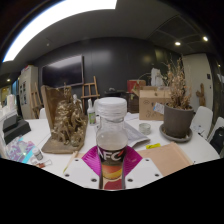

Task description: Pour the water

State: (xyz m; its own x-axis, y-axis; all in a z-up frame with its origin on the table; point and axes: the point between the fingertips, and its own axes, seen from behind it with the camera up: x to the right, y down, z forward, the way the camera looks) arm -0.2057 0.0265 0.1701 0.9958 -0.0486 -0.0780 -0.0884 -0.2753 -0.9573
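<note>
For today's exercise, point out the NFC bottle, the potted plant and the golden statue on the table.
NFC bottle (111, 140): gripper view, on its clear neck.
Potted plant (179, 121): gripper view, on its pot's wall.
Golden statue (67, 122): gripper view, on its body.

White table (150, 170) w/ bottle (111, 140), statue (66, 122), plant pot (179, 120).

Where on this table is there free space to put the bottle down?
The bottle stands between the gripper fingers. Bare table lies left of it, below the statue. Right is crowded: brown sheet, potted plant.
</note>
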